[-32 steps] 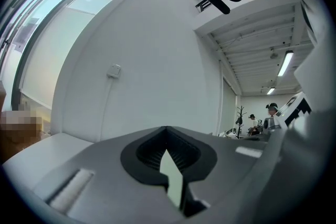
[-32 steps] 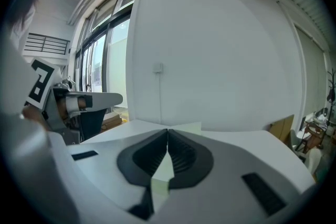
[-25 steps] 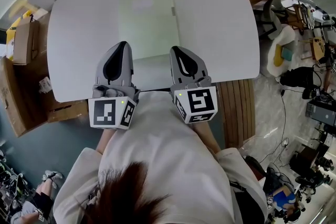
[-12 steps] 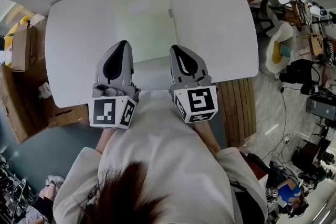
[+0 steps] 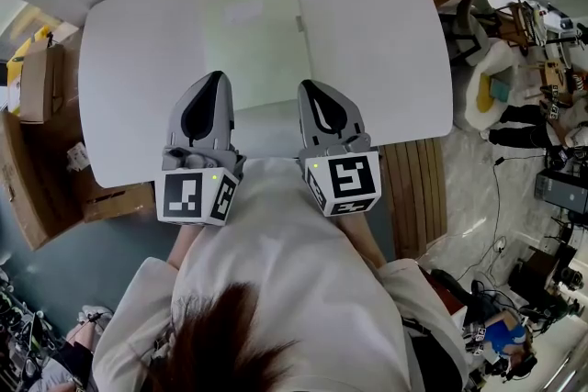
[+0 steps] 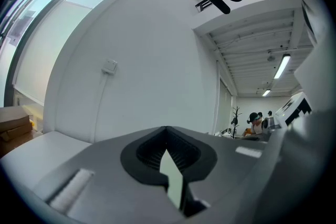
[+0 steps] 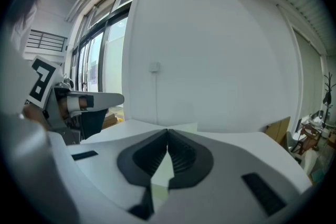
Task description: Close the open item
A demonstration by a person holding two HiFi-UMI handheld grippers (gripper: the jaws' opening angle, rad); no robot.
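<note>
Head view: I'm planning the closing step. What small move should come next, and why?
Probably ease the right tongs forward toward the pale item on the table: both it and the left tongs are shut, empty, near the table's front edge.

White table [image 5: 386, 60]; cardboard boxes [image 5: 41, 78] left; possibly slatted bench [image 5: 413, 197] right.
</note>
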